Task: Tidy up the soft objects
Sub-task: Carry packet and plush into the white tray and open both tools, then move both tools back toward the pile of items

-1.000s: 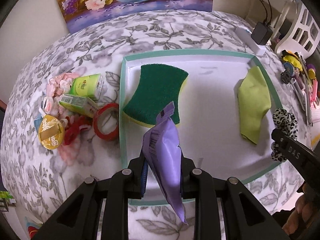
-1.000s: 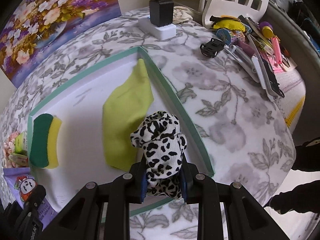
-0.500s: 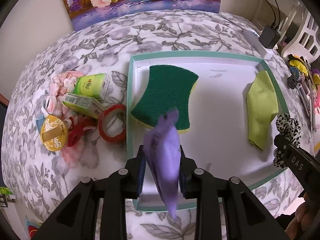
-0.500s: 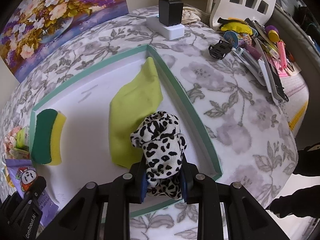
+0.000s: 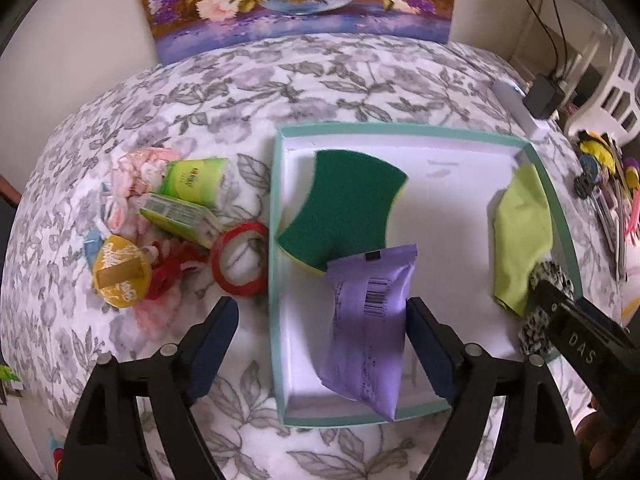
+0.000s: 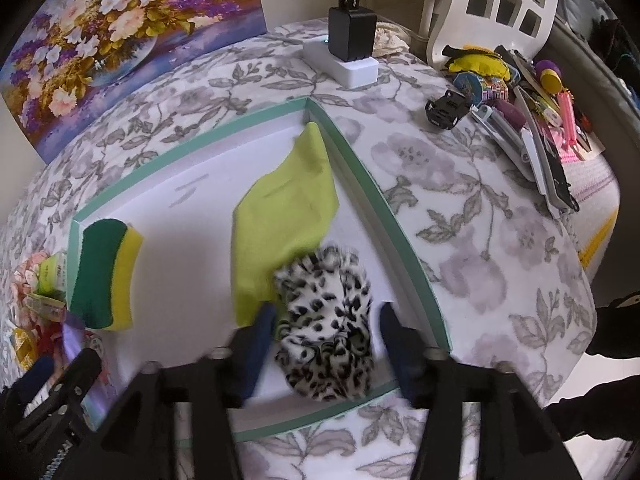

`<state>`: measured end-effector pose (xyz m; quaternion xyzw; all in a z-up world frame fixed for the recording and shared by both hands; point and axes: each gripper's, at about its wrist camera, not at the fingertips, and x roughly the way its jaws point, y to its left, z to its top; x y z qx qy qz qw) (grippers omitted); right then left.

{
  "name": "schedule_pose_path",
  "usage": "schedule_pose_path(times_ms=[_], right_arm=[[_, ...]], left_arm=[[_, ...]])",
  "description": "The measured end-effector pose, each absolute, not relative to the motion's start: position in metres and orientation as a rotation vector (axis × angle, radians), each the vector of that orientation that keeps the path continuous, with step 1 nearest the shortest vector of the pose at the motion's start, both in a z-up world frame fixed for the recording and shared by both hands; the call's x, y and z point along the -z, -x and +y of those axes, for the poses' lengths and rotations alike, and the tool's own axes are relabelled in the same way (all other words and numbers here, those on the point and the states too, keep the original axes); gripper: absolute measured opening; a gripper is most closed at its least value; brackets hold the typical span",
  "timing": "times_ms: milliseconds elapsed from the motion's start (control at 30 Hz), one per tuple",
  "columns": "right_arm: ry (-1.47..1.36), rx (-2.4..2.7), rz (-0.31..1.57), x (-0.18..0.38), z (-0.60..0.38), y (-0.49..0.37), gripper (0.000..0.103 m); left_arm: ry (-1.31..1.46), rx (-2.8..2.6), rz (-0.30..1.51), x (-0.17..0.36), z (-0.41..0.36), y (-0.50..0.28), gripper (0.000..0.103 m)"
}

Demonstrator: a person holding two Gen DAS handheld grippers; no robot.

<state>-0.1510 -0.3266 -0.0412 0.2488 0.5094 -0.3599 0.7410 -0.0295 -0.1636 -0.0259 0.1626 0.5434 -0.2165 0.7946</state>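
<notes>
Two grippers are letting go at once: our left gripper (image 5: 322, 316) is opening, its jaws now well clear of the purple packet (image 5: 368, 328), which lies in the teal-rimmed tray (image 5: 276, 280) against the green sponge (image 5: 348, 204). A second ago both grippers were clamped. Our right gripper (image 6: 324, 332) is opening too, freeing the leopard-print scrunchie (image 6: 326, 320) beside the lime cloth (image 6: 288, 216). Both look delivered; the clutter around the red tape roll (image 5: 240, 260) remains.

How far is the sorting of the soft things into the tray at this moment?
Done: the sponge and green cloth lie in the tray. In hand: both grippers are opening, the left letting go of the purple pack, the right of the spotted scrunchie, both inside the tray. Left: the pink and red soft pieces beside the tray.
</notes>
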Motion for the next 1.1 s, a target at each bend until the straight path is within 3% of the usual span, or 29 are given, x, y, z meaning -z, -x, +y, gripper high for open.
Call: schedule_pose_path(times_ms=[100,267,1100], right_arm=[[-0.531,0.788,1.111,0.04,-0.326,0.15,0.075],[-0.513,0.778,1.11,0.041,-0.324,0.147,0.103],[-0.448,0.758,1.12,0.04,-0.311,0.137,0.103]], left_arm=[[-0.328,0.433,1.171,0.026,-0.157,0.024,0.095],[-0.294,0.373,1.161,0.025,-0.146,0.014,0.097],[-0.22,0.339,1.183,0.019,-0.122,-0.008,0.097]])
